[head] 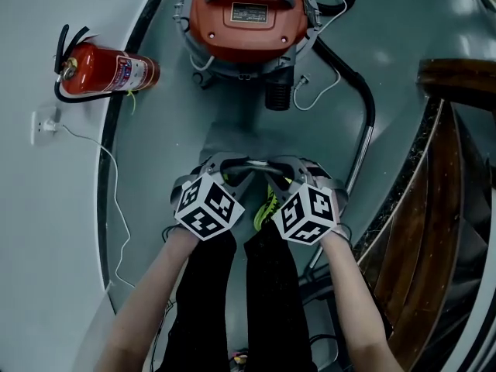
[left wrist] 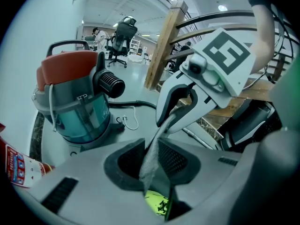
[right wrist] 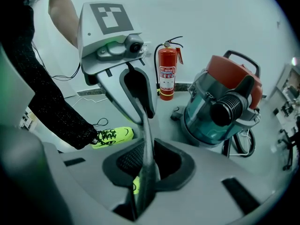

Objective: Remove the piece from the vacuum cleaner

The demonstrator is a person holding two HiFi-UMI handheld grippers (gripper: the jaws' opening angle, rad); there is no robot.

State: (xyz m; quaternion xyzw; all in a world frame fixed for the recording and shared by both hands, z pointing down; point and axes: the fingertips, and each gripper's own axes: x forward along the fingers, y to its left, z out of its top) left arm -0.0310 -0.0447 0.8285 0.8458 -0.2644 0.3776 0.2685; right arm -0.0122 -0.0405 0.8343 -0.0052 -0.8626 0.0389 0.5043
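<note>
The vacuum cleaner (head: 248, 14), with a red lid and a clear blue-green drum, stands on the floor ahead of me; its ribbed black port (left wrist: 110, 83) faces my way. A thin grey strip-like piece (head: 249, 163) is held away from it, stretched between both grippers above my legs. My left gripper (head: 225, 170) is shut on one end, and the strip (left wrist: 152, 153) runs from its jaws up into the right gripper (left wrist: 166, 123). My right gripper (head: 275, 170) is shut on the other end (right wrist: 146, 139), which leads to the left gripper (right wrist: 140, 111).
A red fire extinguisher (head: 108, 72) lies by the left wall, near a socket (head: 43, 124) with a white cable. A black hose (head: 364, 91) curves from the vacuum along the right. A wooden stair rail (head: 457, 76) is at the right. My yellow-green shoe (head: 266, 204) is below the grippers.
</note>
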